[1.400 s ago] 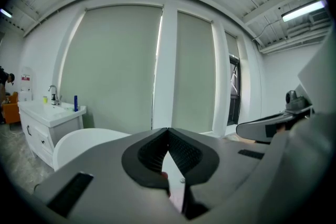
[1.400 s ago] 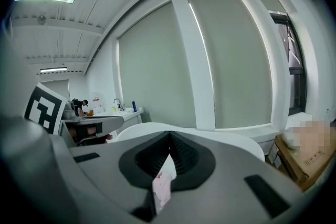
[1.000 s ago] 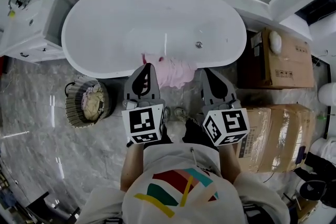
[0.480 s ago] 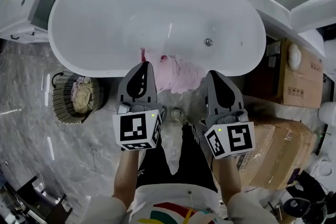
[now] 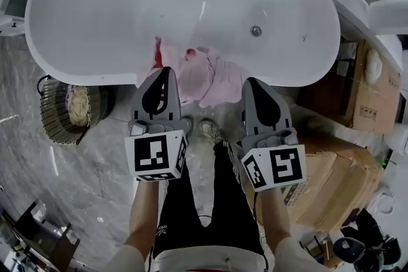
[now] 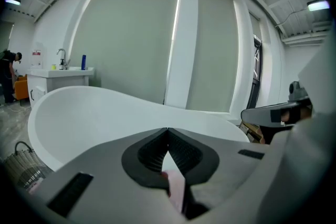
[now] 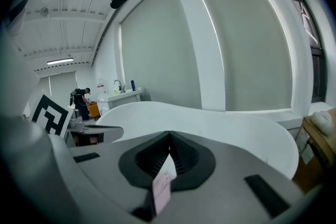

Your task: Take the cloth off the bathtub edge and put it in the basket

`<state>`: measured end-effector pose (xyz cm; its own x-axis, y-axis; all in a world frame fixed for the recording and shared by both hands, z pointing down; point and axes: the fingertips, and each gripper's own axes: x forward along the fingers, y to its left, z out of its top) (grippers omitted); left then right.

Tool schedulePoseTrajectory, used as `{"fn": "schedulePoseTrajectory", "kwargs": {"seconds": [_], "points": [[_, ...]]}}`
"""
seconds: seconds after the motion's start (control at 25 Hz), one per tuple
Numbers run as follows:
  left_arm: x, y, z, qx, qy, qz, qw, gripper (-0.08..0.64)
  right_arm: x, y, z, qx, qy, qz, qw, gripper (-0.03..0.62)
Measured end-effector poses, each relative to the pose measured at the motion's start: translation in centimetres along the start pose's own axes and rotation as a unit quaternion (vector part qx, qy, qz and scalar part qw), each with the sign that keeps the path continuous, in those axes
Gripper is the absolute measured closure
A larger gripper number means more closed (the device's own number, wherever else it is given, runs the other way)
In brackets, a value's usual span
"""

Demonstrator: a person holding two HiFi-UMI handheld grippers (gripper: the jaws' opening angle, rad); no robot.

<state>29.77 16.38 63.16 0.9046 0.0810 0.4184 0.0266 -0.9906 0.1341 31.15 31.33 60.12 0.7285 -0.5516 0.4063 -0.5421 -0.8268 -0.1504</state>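
While held level and side by side above the person's legs, aim toward the near rim of the bathtub [image 5: 102, 16]. Finds the left gripper [image 5: 167, 70] pinched fully together, with nothing clamped between its jaws. Same for the right gripper [image 5: 250, 81]: pressed tight and empty. Places the pink cloth [image 5: 207, 76] draped over that near rim, hanging down the outer wall toward the marble floor [image 5: 95, 181]. Puts the cloth between the two gripper tips in the head view, overlapped at its left edge by the left tip; cannot tell whether touching. Sets the woven basket [image 5: 50, 121] on the floor at left, just beside the tub's outer wall and well apart from the cloth, with pale fabric [image 5: 78, 105] inside. Leaves cardboard boxes [image 5: 373, 95] to the right of the tub.
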Motion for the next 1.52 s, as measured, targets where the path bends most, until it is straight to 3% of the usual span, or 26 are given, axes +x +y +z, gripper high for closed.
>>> {"fn": "schedulePoseTrajectory", "kwargs": {"seconds": [0.28, 0.68, 0.8, 0.88, 1.04, 1.24, 1.52], "points": [[1.2, 0.2, -4.2, -0.019, 0.019, 0.011, 0.9996, 0.543, 1.5, -0.6, -3.9, 0.008, 0.023, 0.014, 1.0, 0.58], [1.4, 0.1, -6.3, -0.037, 0.045, 0.016, 0.9982, 0.541, 2.4, -0.8, -6.5, 0.027, 0.06, 0.032, 0.997, 0.576], [1.6, 0.2, -6.9, -0.04, 0.054, 0.016, 0.9976, 0.522, 2.9, -0.8, -7.2, 0.04, 0.068, 0.034, 0.996, 0.449], [1.8, 0.3, -7.5, -0.042, 0.062, 0.012, 0.9971, 0.389, 3.4, -0.9, -7.8, 0.049, 0.073, 0.029, 0.996, 0.385], [2.2, 0.6, -9.2, -0.035, 0.085, 0.019, 0.9956, 0.29, 4.1, -1.1, -9.0, 0.051, 0.084, 0.018, 0.995, 0.287], [2.7, 1.4, -11.3, -0.044, 0.11, 0.03, 0.9926, 0.236, 4.8, -1.9, -11.6, 0.056, 0.109, -0.005, 0.992, 0.244], [2.6, 4.4, -12.9, -0.039, 0.12, 0.086, 0.9883, 0.199, 5.3, -3.9, -15.4, 0.072, 0.147, -0.037, 0.986, 0.232]]}}
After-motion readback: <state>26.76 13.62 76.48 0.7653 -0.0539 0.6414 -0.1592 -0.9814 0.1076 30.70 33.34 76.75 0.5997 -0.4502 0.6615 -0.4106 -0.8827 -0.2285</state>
